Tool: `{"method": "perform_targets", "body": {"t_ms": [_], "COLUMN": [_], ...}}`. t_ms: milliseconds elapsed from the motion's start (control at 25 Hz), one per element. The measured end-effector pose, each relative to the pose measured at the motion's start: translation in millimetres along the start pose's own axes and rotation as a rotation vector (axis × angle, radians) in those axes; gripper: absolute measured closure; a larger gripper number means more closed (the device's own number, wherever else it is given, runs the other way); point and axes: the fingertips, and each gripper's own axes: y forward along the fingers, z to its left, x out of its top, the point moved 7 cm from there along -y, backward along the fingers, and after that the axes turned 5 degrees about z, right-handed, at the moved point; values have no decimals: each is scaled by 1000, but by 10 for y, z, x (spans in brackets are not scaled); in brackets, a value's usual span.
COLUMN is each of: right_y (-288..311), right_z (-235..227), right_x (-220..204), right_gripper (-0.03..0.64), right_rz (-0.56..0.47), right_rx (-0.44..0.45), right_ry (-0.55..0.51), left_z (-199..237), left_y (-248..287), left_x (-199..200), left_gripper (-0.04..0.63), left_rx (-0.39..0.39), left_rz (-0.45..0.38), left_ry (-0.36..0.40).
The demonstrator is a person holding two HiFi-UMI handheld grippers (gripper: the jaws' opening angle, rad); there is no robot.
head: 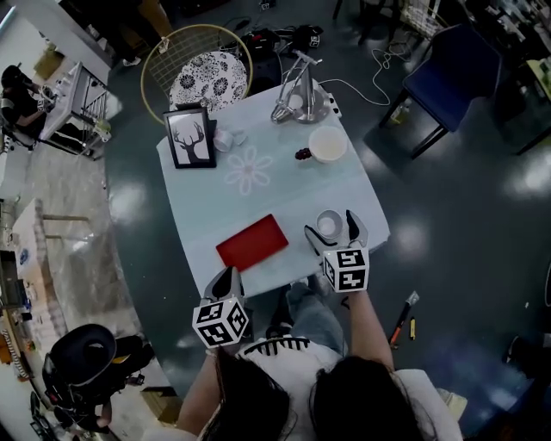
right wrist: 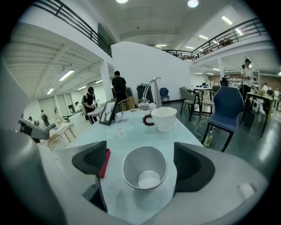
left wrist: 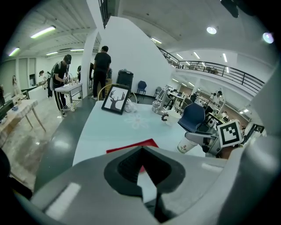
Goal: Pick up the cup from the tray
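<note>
Right gripper view: your R gripper gapes wide. Cup stands upright between the pads, untouched, on table at 3 o'clock of tray. L gripper closed, empty. Prob. release step; next, back out toward 6 w/o clipping the rim.

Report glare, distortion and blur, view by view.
Head view: dim overall, lamp glare patches on the floor. Left gripper view: heavy fisheye curving, black corners. Right gripper view: same fisheye, the cup sharp, ceiling lamp blown out.
</note>
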Motion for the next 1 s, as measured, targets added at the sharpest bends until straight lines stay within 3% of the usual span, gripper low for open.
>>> {"method": "perform_targets", "body": {"t_ms": [160,400,560,760,880,920,1000], "right_y": [-194,-525,-718,-888,-928,-937,-958], "right_z": [118,180,272,547,697,743,828], "right_x": [152,427,521,575,522,505,475], "right_gripper": [123,137,242,398,518,588,592], "right_rz": [-24,-107,-115,-123,-123,-122,-117], "right_rx": [51,35,46,51,21,10,11], "right_ry": [-49,-26,-6,-80,-107,-119,-130], "left_z": [18,-25,-80,-118,-50,-24,13], "left_y": [-40,-143,-240,-384,-438,-466,-523], "left_x": [15,100,162,176,78,50,2], "left_gripper": [595,595,595,595,595,595,595], "left_rx": [32,-16,-46,-88,-82,-82,-79], "left_rz": [-6,-82,-148,-213,-221,-226,-234], "left_ry": [28,-29,-63,-90,-117,-126,-128]}}
